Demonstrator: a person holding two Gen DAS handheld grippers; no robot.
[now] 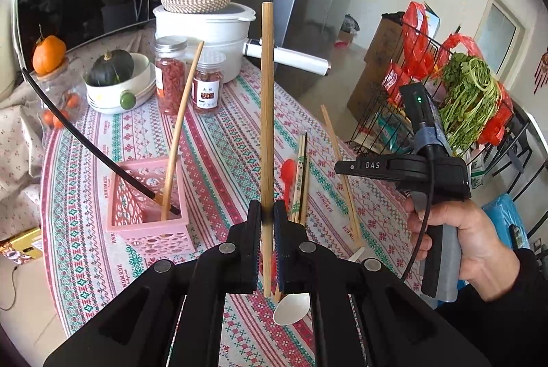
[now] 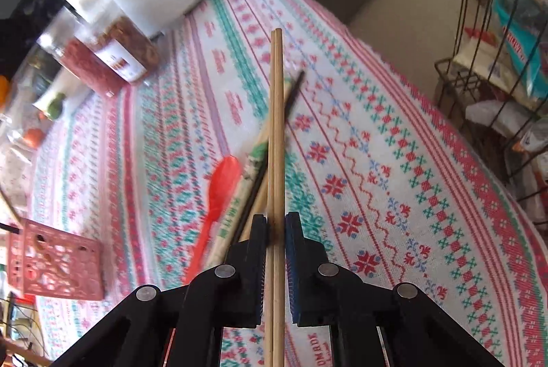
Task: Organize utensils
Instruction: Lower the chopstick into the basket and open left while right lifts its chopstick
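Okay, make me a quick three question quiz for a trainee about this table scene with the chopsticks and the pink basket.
1. True or false: the left gripper is shut on a wooden chopstick.
2. What does the right gripper hold? A) a red spoon B) a pair of wooden chopsticks C) nothing
3. Name the container that already holds utensils.

Key:
1. True.
2. B, the pair of wooden chopsticks; the red spoon lies on the tablecloth.
3. The pink basket.
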